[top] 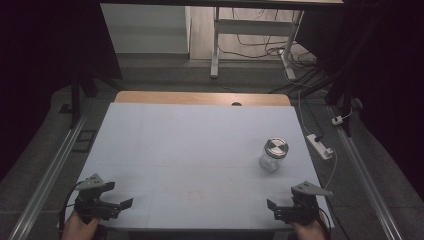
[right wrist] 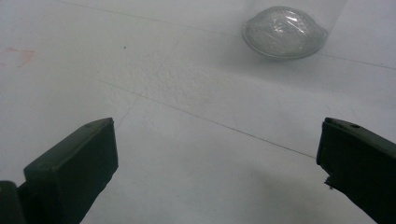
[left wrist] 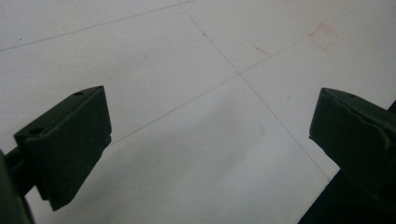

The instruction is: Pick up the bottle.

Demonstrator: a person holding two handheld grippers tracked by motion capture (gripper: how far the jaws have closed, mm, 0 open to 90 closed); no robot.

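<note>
State at the outset of the work: nothing had yet been grasped. The left gripper (top: 131,202) rested at the near left corner of the table (top: 190,145), jaws spread wide with nothing between them; the right gripper (top: 269,204) rested at the near right corner, jaws likewise spread and empty. The glass jar (top: 272,155), upright with its metal lid (top: 276,147) on, stood toward the right edge, nearer the right gripper but well apart from it. Reaching, gripping and handling the jar all appeared to remain. The surface between grippers and jar lay bare, giving free room; the right edge lay close beside the jar.
</note>
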